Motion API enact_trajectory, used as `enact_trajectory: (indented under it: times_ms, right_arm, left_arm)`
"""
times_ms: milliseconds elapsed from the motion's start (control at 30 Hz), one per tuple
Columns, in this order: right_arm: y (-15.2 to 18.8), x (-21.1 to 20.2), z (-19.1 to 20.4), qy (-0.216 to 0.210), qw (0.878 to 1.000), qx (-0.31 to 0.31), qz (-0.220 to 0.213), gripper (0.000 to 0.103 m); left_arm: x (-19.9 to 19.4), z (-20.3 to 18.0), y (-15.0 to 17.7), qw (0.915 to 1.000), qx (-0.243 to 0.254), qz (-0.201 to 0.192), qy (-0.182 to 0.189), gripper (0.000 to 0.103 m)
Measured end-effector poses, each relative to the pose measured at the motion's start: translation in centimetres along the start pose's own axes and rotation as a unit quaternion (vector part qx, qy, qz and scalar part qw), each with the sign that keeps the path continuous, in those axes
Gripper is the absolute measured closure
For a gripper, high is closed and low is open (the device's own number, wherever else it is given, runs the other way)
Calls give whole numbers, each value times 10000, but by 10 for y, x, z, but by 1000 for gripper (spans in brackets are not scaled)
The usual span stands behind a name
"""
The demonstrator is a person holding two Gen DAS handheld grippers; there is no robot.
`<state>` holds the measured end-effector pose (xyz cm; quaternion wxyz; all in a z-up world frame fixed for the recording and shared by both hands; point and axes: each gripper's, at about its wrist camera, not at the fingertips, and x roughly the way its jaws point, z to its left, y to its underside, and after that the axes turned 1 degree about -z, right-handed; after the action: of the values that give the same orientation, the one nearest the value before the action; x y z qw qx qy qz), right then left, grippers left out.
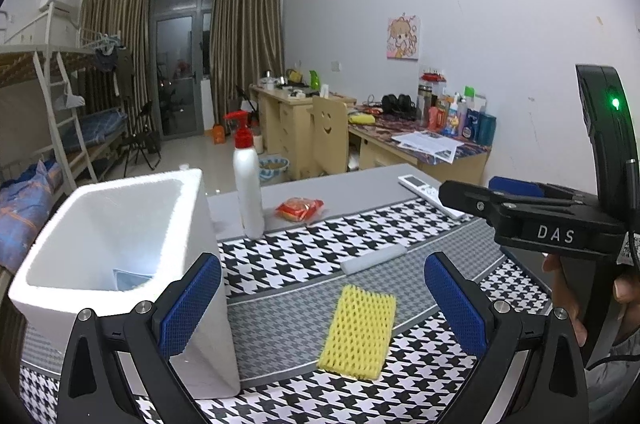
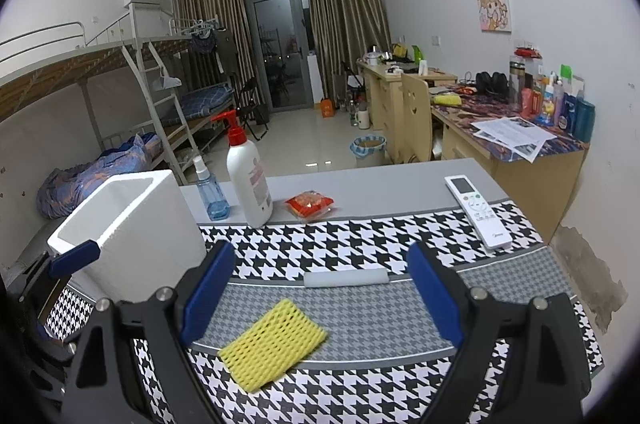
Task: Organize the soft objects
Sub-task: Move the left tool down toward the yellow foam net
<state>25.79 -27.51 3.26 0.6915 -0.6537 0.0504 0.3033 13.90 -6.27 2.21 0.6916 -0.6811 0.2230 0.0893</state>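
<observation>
A yellow foam net (image 1: 360, 332) (image 2: 274, 344) lies flat on the houndstooth mat (image 1: 288, 264), just ahead of both grippers. Behind it lies a white foam strip (image 1: 374, 258) (image 2: 346, 278). A white foam box (image 1: 108, 236) (image 2: 124, 224) stands open-topped at the left, with something pale blue at its bottom. My left gripper (image 1: 322, 262) hovers open over the mat, its left finger beside the box wall. My right gripper (image 2: 320, 252) is open and empty, with the strip between and beyond its tips. It also shows from the side in the left wrist view, held by a hand (image 1: 568, 304).
A white pump bottle (image 2: 248, 179), a blue spray bottle (image 2: 210, 191) and a red snack packet (image 2: 310, 205) stand on the grey table (image 2: 380, 183) behind the mat. A white remote (image 2: 478, 212) lies at the right. Beyond are desks, a chair and bunk beds.
</observation>
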Motion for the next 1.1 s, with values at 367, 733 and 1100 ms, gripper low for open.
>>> enact_trajectory:
  times_ms: [367,733,1100]
  right_arm:
    - [5,11,-10,62,9998,84,189,12]
    - [10,30,-19,71,9989,146,440,12]
    - [12,51,-25,70,9973,133,715,12]
  left_arm:
    - [15,-10,6,9997,44,232,69,1]
    - [34,-15,14,9985,18,535,133,1]
    - [59,-20,27,9953,-49,949,176,1]
